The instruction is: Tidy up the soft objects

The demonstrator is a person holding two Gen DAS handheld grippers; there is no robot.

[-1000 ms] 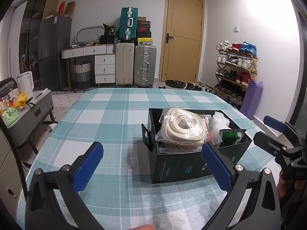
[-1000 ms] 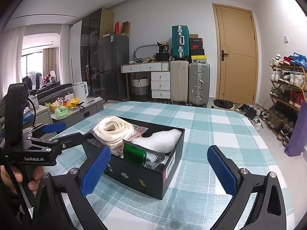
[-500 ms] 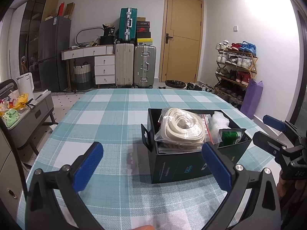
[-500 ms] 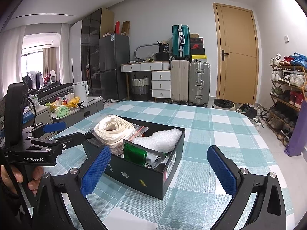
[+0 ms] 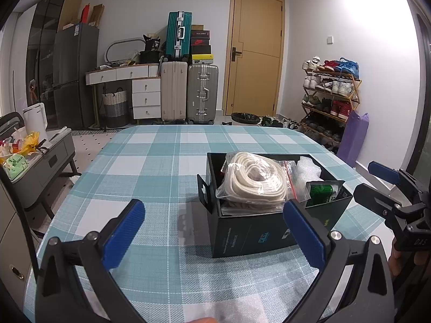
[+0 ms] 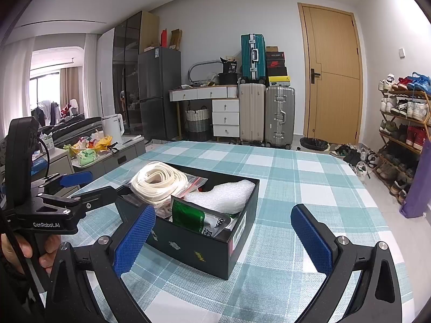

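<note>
both grippers, left gripper (image 5: 212, 231) and right gripper (image 6: 223, 238), wide, empty (flanking black box (image 6: 188, 245)), poised to reach bagged rope (image 5: 253, 183)

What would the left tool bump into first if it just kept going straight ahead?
Probably the black box, or the bagged white rope sticking out of its top. The left tool is open and aims just left of the box, so depth leaves this uncertain.

We see an evenly lit, bright room. Glare whitens the far right wall (image 5: 377, 27) in the left view; daylight floods the far left window (image 6: 45, 86). Fisheye bending darkens every corner. Focus stays sharp.
</note>
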